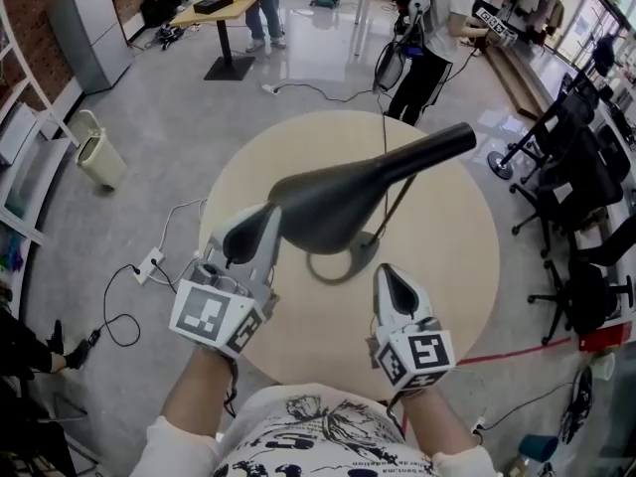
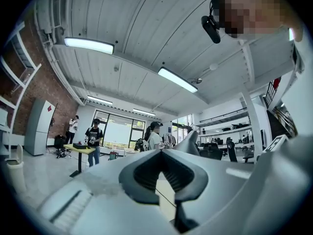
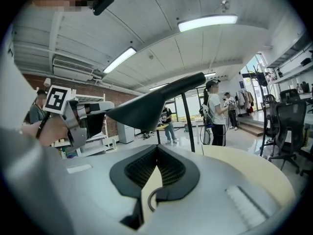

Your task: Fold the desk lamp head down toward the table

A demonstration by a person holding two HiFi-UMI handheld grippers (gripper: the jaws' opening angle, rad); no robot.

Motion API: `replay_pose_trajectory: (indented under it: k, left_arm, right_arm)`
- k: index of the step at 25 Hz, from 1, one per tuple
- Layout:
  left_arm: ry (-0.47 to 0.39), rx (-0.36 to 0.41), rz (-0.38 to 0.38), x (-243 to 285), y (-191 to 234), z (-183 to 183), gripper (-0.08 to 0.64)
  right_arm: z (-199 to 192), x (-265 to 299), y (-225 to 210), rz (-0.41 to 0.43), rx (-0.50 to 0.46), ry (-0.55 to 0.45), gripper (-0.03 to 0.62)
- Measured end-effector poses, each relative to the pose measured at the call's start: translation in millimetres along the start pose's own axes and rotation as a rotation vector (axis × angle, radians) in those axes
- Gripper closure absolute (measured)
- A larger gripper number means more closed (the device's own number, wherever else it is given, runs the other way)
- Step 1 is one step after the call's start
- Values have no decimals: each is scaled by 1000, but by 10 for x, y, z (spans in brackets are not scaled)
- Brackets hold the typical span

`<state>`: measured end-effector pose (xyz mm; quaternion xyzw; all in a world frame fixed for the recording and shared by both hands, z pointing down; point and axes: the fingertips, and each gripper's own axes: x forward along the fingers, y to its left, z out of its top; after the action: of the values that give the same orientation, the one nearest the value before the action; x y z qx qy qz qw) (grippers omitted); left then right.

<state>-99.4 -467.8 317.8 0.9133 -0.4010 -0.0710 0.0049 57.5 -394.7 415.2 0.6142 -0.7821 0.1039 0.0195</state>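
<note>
A black desk lamp stands on the round beige table (image 1: 447, 256). Its long head (image 1: 348, 192) reaches out level above the tabletop, and its ring base (image 1: 333, 264) lies flat below. My left gripper (image 1: 256, 225) is shut with nothing between its jaws, its tip right beside the wide end of the head; contact cannot be told. The left gripper view shows its pads (image 2: 164, 152) meeting on nothing. My right gripper (image 1: 391, 276) is low over the table just right of the base, shut and empty (image 3: 156, 147). In its view the head (image 3: 151, 104) hangs overhead, the left gripper (image 3: 93, 119) at its left end.
The lamp's thin arm (image 1: 397, 202) slants up from the base, and a cord runs off the far table edge. A person (image 1: 432, 38) stands beyond the table. Office chairs (image 1: 576, 167) crowd the right; a bin (image 1: 99, 157) and a floor power strip (image 1: 149, 264) lie left.
</note>
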Motion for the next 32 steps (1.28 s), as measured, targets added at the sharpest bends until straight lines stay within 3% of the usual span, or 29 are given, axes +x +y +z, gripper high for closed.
replay_pose_trajectory:
  k: [22, 32]
  left_arm:
    - [194, -35, -92, 316, -279, -1009, 557]
    - [193, -93, -107, 399, -317, -1145, 566]
  right_arm:
    - [-349, -63, -130, -22, 5, 120, 583]
    - [-439, -47, -232, -62, 29, 142, 583]
